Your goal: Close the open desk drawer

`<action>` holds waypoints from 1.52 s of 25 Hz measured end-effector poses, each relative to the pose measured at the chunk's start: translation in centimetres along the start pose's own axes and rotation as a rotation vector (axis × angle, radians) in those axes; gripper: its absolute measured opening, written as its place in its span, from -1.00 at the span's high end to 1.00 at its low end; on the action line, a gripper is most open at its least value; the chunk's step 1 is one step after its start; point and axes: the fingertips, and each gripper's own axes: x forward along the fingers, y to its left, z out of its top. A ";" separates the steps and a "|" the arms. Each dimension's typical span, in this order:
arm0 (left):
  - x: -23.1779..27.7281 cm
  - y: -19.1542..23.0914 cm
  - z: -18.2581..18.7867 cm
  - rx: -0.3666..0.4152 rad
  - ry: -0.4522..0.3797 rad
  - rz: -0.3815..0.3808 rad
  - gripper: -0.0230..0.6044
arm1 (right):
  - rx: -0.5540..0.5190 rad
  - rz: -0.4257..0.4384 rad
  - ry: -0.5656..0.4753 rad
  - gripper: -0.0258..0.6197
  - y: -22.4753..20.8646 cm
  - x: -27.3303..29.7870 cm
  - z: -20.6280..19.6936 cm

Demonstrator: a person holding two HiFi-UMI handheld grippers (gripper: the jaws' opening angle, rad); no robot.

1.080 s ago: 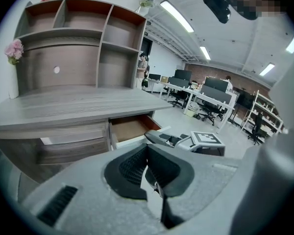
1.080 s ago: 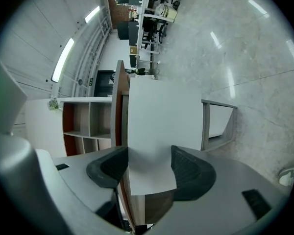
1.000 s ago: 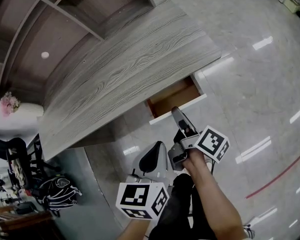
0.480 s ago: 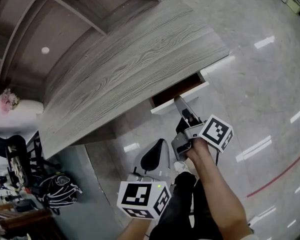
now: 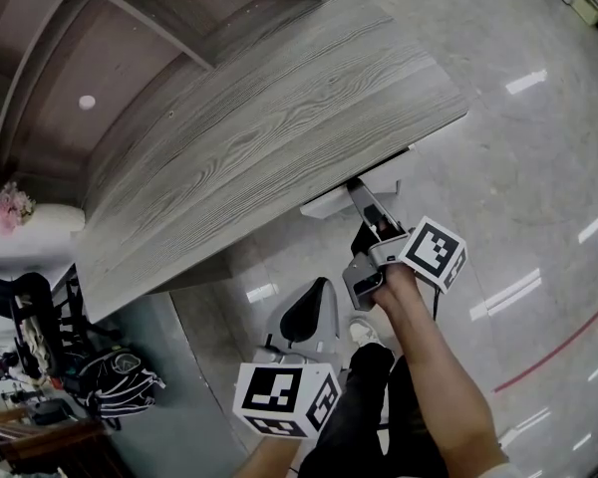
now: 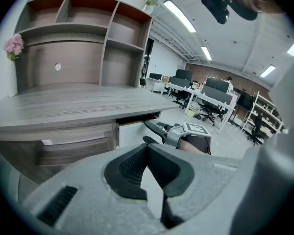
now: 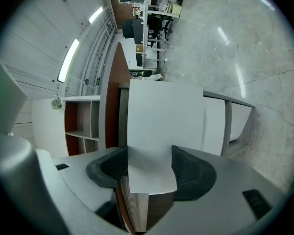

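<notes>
Right gripper: jaws clamped on the white drawer front, one dark ribbed pad against each face, panel edge filling the gap between them. Left gripper: jaws narrow, pad tips meeting, nothing between; in the head view it sits low centre, well apart from the drawer. Drawer itself lies mid-frame in the head view, under the right end of the desk top, nearly in; only a thin dark slot shows beneath the desk edge. Desk top is grey wood grain, bare. Behind it a hutch of brown open compartments with a small white round disc on its back panel. Pink flowers at the hutch's left end. Floor pale, glossy, marbled, with light glints and a red line at lower right. Black bag at lower left. Office desks and chairs beyond; strip lights overhead. Marker cubes carry black-and-white squares only; no readable writing.
</notes>
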 end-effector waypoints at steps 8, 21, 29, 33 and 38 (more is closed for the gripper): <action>0.5 0.8 0.4 0.004 0.004 -0.005 0.92 | 0.002 0.034 -0.017 0.12 0.5 1.9 0.8; 0.5 2.0 1.0 0.000 0.009 0.009 0.92 | -0.005 0.027 -0.028 0.12 0.5 3.3 1.0; 0.3 1.7 1.6 0.003 0.002 0.011 0.92 | -0.048 0.081 0.021 0.12 1.6 2.6 0.5; -0.4 1.0 2.2 -0.007 -0.002 0.014 0.92 | -0.128 0.063 0.073 0.12 2.5 0.0 -0.8; -2.2 -0.9 4.0 -0.012 -0.021 0.008 0.92 | -0.220 0.044 0.141 0.26 5.2 -3.9 -2.3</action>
